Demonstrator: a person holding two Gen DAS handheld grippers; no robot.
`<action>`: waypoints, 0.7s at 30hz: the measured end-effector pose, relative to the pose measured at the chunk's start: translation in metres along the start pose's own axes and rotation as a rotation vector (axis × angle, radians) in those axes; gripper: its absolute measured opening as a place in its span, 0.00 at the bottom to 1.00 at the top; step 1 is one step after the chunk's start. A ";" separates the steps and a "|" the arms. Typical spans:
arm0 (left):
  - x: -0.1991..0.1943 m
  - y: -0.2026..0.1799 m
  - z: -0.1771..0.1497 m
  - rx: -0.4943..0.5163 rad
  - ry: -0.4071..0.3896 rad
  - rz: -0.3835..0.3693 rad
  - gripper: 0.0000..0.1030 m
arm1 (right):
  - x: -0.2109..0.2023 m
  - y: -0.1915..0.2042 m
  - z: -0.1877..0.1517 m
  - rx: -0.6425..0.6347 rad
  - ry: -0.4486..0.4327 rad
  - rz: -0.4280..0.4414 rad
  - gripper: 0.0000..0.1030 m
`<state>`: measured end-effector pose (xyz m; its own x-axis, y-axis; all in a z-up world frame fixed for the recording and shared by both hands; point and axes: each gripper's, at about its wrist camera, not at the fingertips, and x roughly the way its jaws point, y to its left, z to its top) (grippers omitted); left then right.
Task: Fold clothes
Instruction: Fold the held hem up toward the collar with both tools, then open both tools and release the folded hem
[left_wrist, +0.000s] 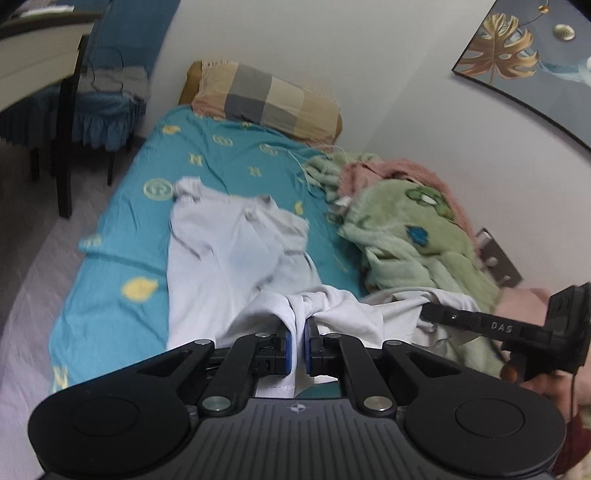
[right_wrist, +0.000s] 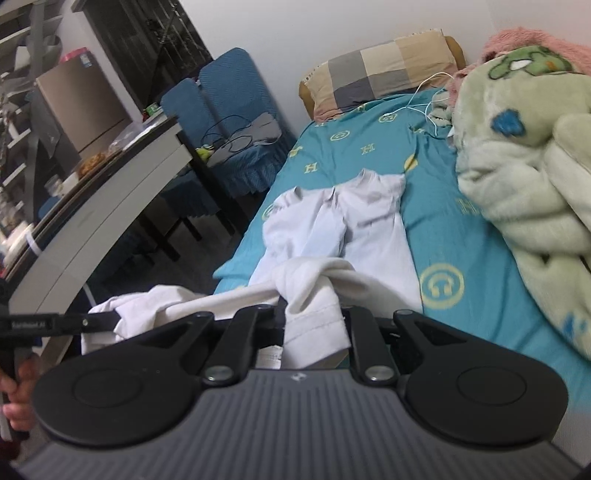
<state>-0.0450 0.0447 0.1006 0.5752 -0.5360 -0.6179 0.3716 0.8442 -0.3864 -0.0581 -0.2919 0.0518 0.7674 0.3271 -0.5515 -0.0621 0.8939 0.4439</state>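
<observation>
Bed (left_wrist: 122, 206) w/ teal sheet; green blanket (left_wrist: 406, 236) heaped at wall side, checked pillow (left_wrist: 266, 99) at far end. White garment (left_wrist: 221, 254) lies mid-sheet, near hem lifted. Left gripper (left_wrist: 298, 334): jaws nearly closed, hem bunched betw. blue pads. Right gripper (right_wrist: 314, 314): clamped on same hem; pads hidden by cloth.

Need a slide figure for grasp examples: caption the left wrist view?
Left tool shut on the near edge of a white garment spread over a teal bed sheet.
</observation>
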 end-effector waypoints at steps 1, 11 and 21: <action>0.016 0.005 0.012 0.004 -0.009 0.011 0.07 | 0.015 -0.003 0.011 0.002 0.001 -0.005 0.15; 0.197 0.067 0.086 0.046 -0.035 0.152 0.07 | 0.190 -0.056 0.076 0.007 0.057 -0.089 0.15; 0.300 0.118 0.068 0.030 0.042 0.217 0.08 | 0.291 -0.091 0.062 -0.036 0.137 -0.172 0.16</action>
<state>0.2205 -0.0169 -0.0837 0.6135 -0.3401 -0.7127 0.2642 0.9389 -0.2206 0.2103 -0.2970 -0.1047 0.6749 0.2050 -0.7089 0.0376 0.9499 0.3104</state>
